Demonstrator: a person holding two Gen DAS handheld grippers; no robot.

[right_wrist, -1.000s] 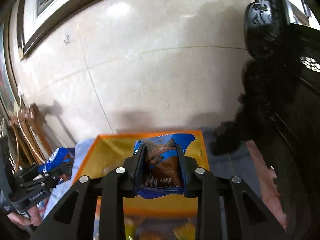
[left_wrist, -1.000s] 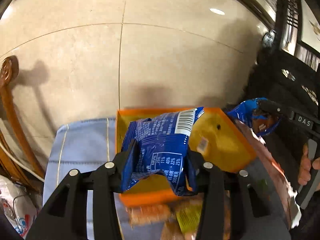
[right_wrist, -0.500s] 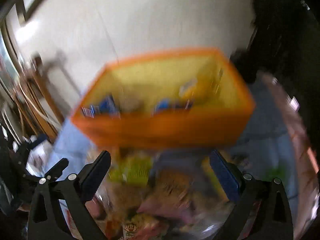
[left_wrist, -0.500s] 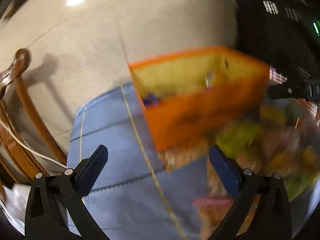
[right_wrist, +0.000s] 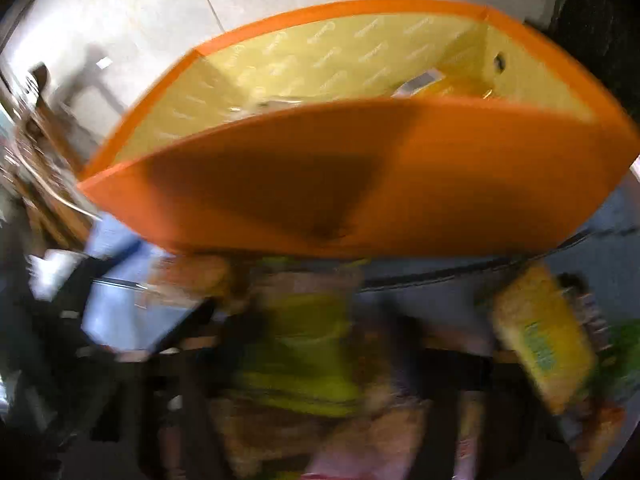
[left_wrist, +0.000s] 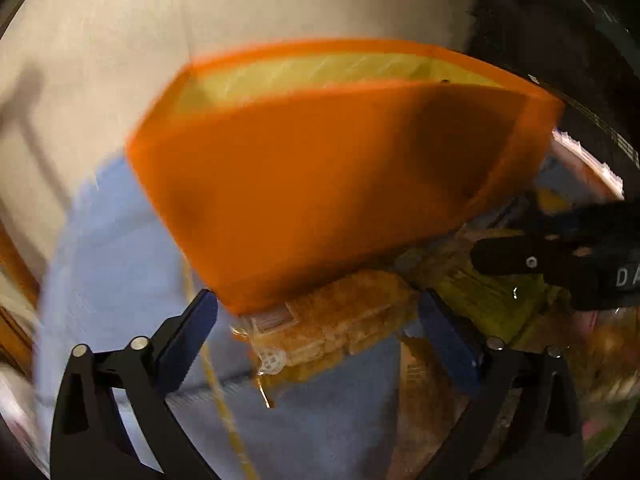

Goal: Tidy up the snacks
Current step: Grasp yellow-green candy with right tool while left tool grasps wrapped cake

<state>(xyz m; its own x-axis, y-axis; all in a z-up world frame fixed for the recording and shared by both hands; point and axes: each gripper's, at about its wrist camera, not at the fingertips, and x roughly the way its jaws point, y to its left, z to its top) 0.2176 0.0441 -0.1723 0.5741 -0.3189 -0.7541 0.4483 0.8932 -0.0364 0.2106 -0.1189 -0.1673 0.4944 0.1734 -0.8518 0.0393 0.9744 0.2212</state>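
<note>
- Left wrist view: left gripper (left_wrist: 316, 332) low in frame, jaws wide but closing, nothing pinched yet; a clear-wrapped golden-brown snack pack (left_wrist: 320, 320) lies between the fingers, just under the corner of the orange box (left_wrist: 320, 184).
- Box fills mid-frame, orange outside, yellow inside, standing on a light blue cloth (left_wrist: 112, 264) that shows lower left.
- Right gripper (left_wrist: 504, 258) comes in at the right edge of this view, tips over a yellow-green packet (left_wrist: 496, 300).
- Right wrist view: very blurred. Fingers are dark smears in the lower half, jaws closing; a yellow-green packet (right_wrist: 304, 356) sits about where they meet, but can't tell if the pads press on it.
- More loose snacks lower right there, incl. a yellow pack (right_wrist: 540, 344); the box (right_wrist: 360, 184) spans the top, a few packs barely visible inside.
- Step, my read: each gripper picking its next snack from the pile in front of the box.
- Doing it well: left should close across the pack's body, not on the loose film edge, and stay clear of the box wall it nearly touches.
- Lift straight up before swinging over the rim, or the box corner gets dragged.
- Keep the two grippers apart; they're working near each other.
</note>
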